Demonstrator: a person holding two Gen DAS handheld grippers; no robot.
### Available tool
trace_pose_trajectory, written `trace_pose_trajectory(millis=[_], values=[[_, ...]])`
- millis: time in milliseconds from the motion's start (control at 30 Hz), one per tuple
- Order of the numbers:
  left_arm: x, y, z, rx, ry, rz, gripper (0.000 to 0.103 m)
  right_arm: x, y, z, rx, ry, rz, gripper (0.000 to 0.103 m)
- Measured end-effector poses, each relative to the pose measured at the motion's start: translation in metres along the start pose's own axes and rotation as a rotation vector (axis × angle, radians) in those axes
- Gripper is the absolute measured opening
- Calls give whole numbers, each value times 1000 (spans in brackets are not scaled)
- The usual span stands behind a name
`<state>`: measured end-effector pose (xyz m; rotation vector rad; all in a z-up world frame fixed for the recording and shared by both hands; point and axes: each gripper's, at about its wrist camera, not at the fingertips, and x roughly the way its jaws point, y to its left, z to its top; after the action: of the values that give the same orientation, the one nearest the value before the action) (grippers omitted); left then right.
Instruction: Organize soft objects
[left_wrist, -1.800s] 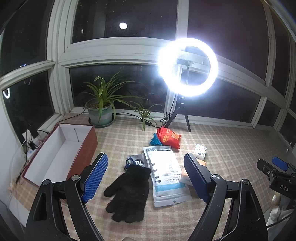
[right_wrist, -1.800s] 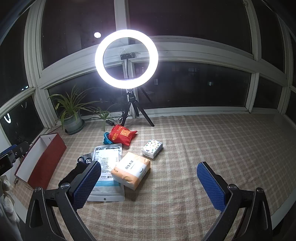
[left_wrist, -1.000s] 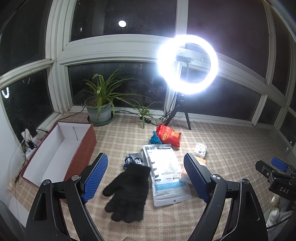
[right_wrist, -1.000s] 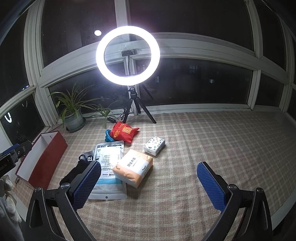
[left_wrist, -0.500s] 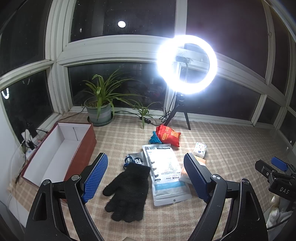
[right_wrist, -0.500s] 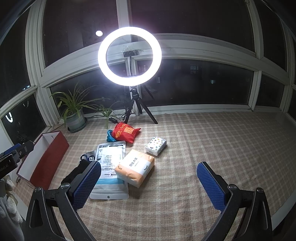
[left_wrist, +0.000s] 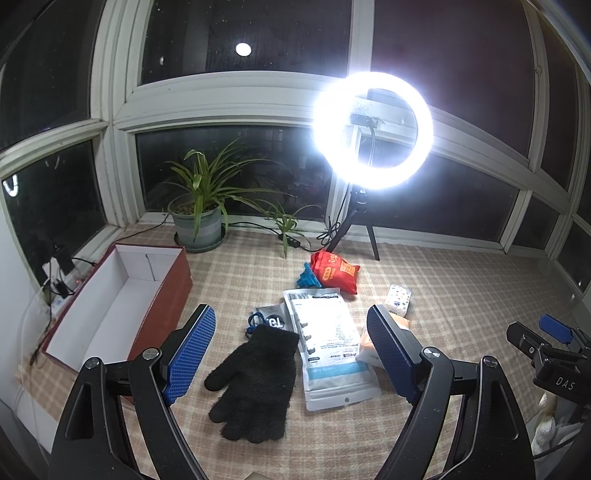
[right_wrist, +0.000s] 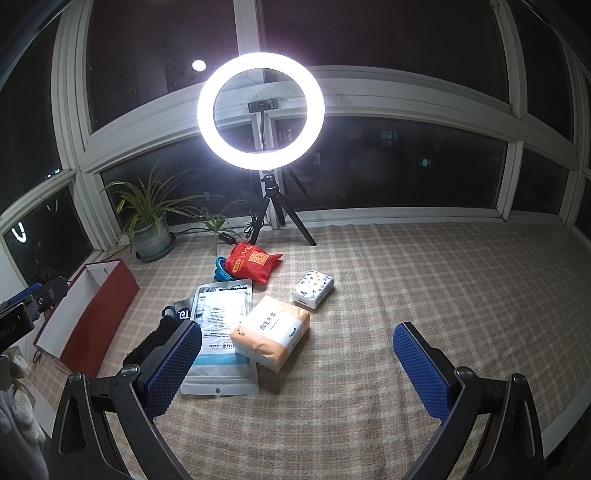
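A black knit glove (left_wrist: 255, 380) lies on the checked cloth between the fingers of my open, empty left gripper (left_wrist: 291, 354). Beside it lie a white plastic pouch (left_wrist: 328, 339), a small grey pouch (left_wrist: 271, 317), a red bag (left_wrist: 334, 273) and a blue item (left_wrist: 308, 278). An orange and white tissue pack (right_wrist: 271, 332) and a small patterned tissue pack (right_wrist: 312, 288) lie ahead of my open, empty right gripper (right_wrist: 295, 369), held above the cloth. An open red box (left_wrist: 110, 306) with a white inside stands at the left.
A ring light on a tripod (right_wrist: 260, 110) stands at the back by the windows. A potted plant (left_wrist: 201, 221) and cables (left_wrist: 55, 273) are at the back left. The right gripper shows at the right edge of the left wrist view (left_wrist: 546, 354).
The right gripper's view has drifted slightly, so the objects sit a little more to the right. The objects and the left gripper have not moved.
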<state>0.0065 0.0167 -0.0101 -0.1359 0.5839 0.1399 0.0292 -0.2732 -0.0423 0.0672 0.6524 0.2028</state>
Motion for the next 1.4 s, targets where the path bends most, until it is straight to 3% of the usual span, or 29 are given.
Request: trace_pose_trajectory(millis=[767, 1167, 1400], values=[[10, -5, -1, -7, 21, -32, 84, 18, -15, -6, 23, 46, 14, 102], [57, -19, -10, -11, 116, -154, 84, 60, -48, -11, 116, 140, 97, 102], [100, -35, -14, 0, 211, -287, 84, 95, -65, -12, 190, 197, 168, 102]])
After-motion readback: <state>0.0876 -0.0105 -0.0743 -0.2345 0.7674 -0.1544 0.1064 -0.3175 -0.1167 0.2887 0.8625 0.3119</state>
